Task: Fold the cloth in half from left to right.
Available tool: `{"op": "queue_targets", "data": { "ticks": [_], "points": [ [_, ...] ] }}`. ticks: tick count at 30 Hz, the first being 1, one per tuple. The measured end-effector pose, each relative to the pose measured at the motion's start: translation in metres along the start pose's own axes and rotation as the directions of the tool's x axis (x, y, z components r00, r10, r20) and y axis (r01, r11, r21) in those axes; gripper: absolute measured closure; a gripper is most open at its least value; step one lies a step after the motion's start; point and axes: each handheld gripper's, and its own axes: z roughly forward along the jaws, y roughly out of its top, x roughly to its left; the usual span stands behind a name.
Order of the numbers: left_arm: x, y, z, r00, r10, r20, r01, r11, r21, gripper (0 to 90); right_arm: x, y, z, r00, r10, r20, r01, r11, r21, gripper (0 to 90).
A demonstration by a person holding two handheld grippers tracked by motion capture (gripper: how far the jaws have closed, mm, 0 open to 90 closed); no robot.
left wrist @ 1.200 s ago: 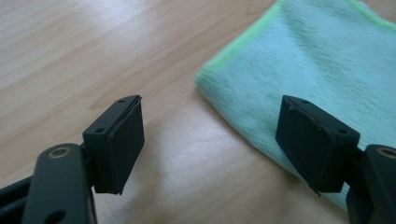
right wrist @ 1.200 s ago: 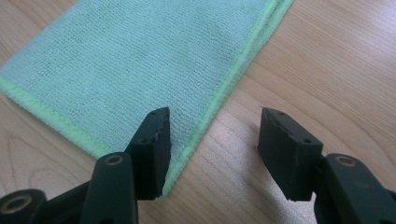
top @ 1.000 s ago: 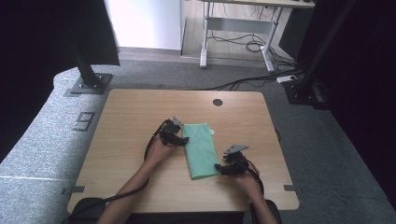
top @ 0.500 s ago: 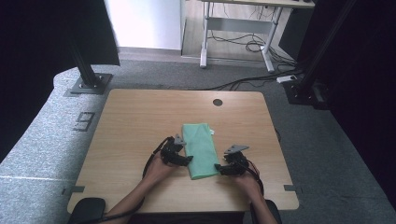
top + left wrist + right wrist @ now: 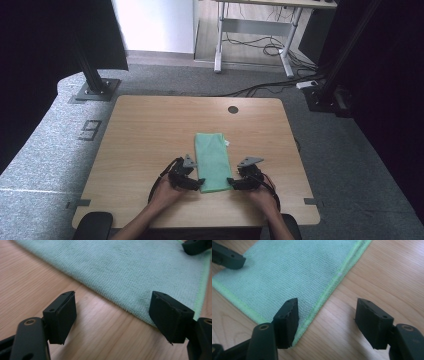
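From the high view, a folded green towel (image 5: pixel 213 161) lies on the wooden table (image 5: pixel 145 130), with the left gripper (image 5: pixel 199 182) and right gripper (image 5: pixel 230 182) at its near corners. In the left gripper view, the jaws stand apart, one over the towel's edge. The right gripper view shows the same.

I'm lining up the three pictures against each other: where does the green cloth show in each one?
High view: the green cloth lies folded on the table's near middle, between the two grippers.
Left gripper view: it fills the upper right, and its edge runs down to the right-hand jaw.
Right gripper view: it fills the upper left, with its near corner by the left-hand jaw.
Shared landmark: the cloth's bright green hem.
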Motion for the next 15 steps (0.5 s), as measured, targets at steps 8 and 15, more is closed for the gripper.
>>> {"op": "queue_targets", "data": {
  "ticks": [8,15],
  "points": [
    [0.025,-0.01,-0.009,0.9987,-0.038,-0.034,0.038,0.9993,0.0,19.5,0.015,0.015,0.017,0.9998,-0.018,0.005,0.018,0.9998,-0.013,27.1],
    [0.049,-0.016,-0.012,0.9964,-0.065,-0.055,0.064,0.9978,-0.018,14.6,0.018,0.03,0.034,0.9999,-0.009,0.006,0.009,0.9995,-0.029,22.3]
  ]
}}
